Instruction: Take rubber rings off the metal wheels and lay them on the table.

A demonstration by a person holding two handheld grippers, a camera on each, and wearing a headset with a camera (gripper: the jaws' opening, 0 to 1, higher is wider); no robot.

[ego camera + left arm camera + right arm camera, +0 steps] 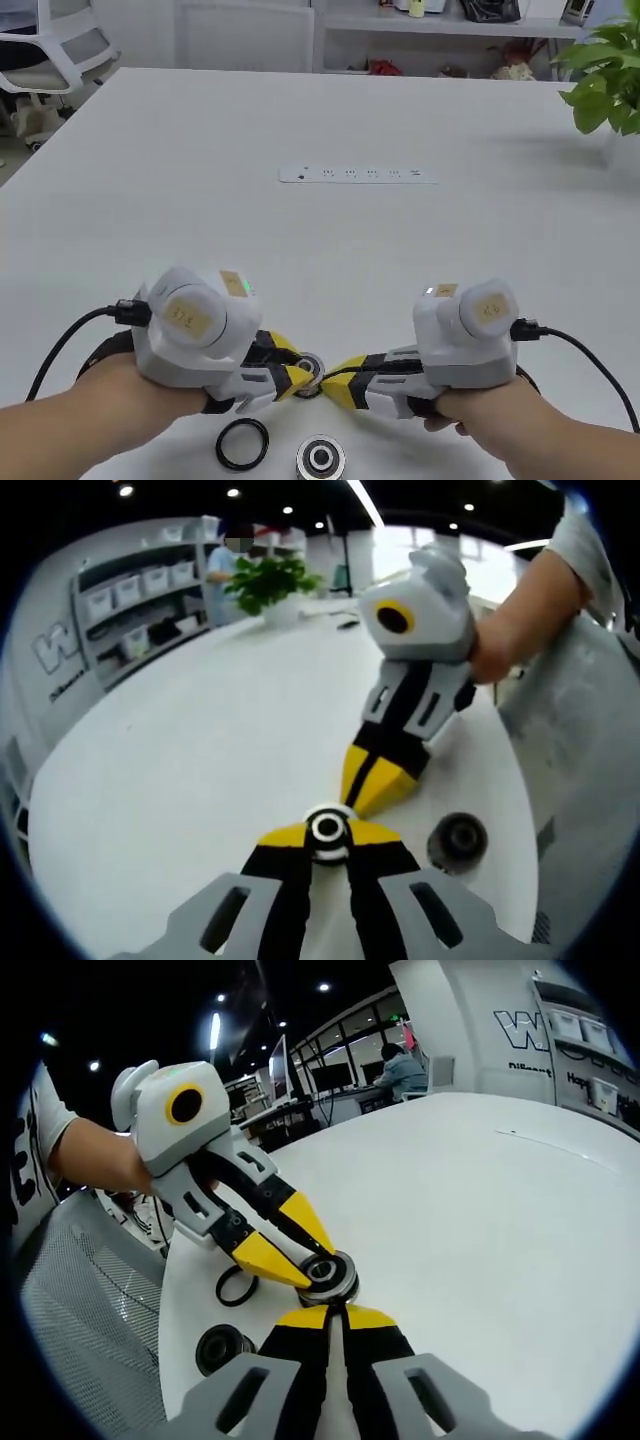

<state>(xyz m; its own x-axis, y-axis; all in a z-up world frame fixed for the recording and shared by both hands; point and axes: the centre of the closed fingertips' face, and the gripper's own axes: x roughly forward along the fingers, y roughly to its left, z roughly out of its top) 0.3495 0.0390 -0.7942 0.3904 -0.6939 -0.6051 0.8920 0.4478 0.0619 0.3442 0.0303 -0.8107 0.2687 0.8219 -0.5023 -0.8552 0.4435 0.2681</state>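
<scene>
Centrally, near the front edge of the white surface (200,200), a small metal wheel (308,368) is pinched between the jaws of the left tool (293,378). The right tool (338,378) is set tip to tip against it, jaws pressed together at the wheel's rim — whether rubber is caught there cannot be told. A loose black ring (220,445) is laid flat on the surface, just beside a second wheel (321,458).

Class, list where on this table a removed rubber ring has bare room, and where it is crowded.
Free: the table from the power strip down to the left gripper and right gripper, plus outside each. Crowded: the near edge, with a loose ring, a wheel and the held wheel.
</scene>
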